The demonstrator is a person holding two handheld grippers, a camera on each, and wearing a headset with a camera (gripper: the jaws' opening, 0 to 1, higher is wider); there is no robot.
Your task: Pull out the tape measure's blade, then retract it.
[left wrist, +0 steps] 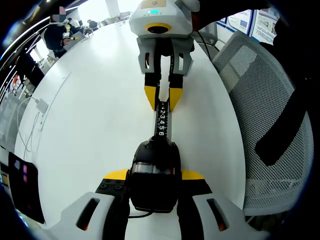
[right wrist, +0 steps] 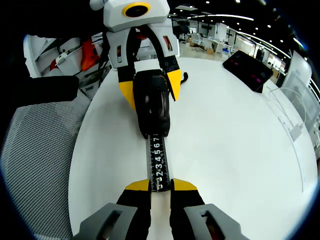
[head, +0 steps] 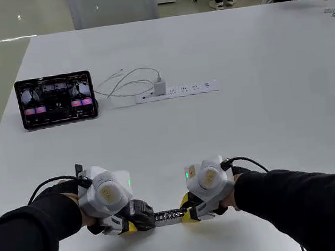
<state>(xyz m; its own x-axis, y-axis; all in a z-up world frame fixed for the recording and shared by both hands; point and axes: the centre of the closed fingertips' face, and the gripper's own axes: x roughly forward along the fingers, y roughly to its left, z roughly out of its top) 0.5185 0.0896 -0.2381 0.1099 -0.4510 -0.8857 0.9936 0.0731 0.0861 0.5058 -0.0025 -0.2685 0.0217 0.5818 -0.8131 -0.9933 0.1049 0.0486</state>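
- Our left gripper is clamped on the black tape measure case, one yellow-tipped jaw on each flat side. We judge this leaves the blade mouth free and pointing at the other gripper.
- Our right gripper is pinched shut on the blade close to its end, so one hand anchors the case while the other does the pulling.
- The tape measure sits low over the white table, close to its near edge, between the two grippers. Only a short stretch of blade is out, with the low single digits readable. We judge the pull-out to be at an early stage.
- The blade runs straight and flat from case to pinch, roughly along the near edge, which should keep it from kinking.
- To our right the table lies bare and wide, so there is good room to draw the blade out that way.
- To our left the table edge is nearer, and a mesh chair stands behind us off the near edge.
- The tablet and power strip lie well apart, farther up the table and out of the pulling line.
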